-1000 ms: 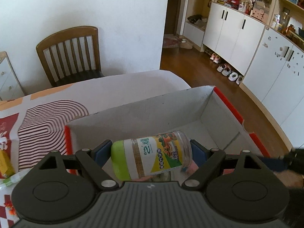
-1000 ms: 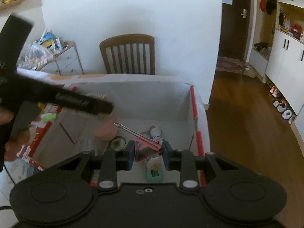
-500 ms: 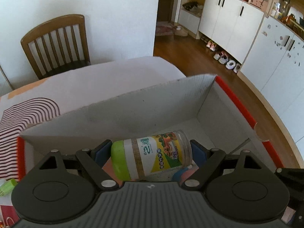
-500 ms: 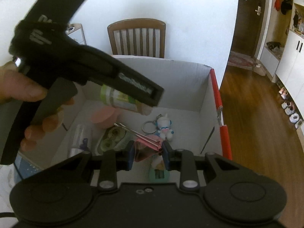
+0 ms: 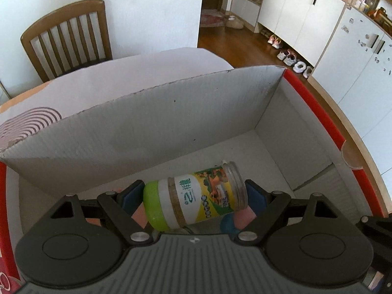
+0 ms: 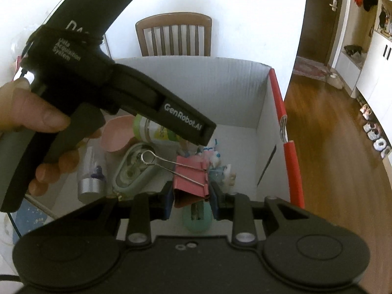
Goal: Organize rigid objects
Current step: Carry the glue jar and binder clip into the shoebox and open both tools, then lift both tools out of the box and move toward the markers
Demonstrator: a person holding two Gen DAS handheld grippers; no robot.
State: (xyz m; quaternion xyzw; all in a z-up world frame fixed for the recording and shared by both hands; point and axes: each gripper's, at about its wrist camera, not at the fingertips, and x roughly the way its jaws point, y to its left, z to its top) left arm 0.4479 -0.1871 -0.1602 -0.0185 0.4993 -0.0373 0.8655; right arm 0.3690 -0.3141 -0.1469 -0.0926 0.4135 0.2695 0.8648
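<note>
The left gripper holds a small jar end to end between its blue pads, so its jaws stand wide around it. The jar lies on its side with a lime-green cap toward the left pad and a clear ribbed base toward the right. A yellow and green label with printed pictures wraps its middle. It hangs low inside a white cardboard box with red edging, close above a pink item and a blue item on the box floor.

The right gripper has its jaws narrow, pinched on a pink binder clip. The clip's two silver wire handles stick out toward the upper left, ending in a loop. The clip is held over the near part of the same box, above a mint-green object whose shape is hard to make out.

In the right wrist view, a bare hand wraps the black pistol handle of the left gripper, which slants down from upper left into the box.

On the box floor lie a pale green oval case, a clear tube with a silver cap, a pink bowl-like item and a small white figure keychain.

The box sits on a table with a pale patterned cloth. A wooden slat-back chair stands beyond, against a white wall.
</note>
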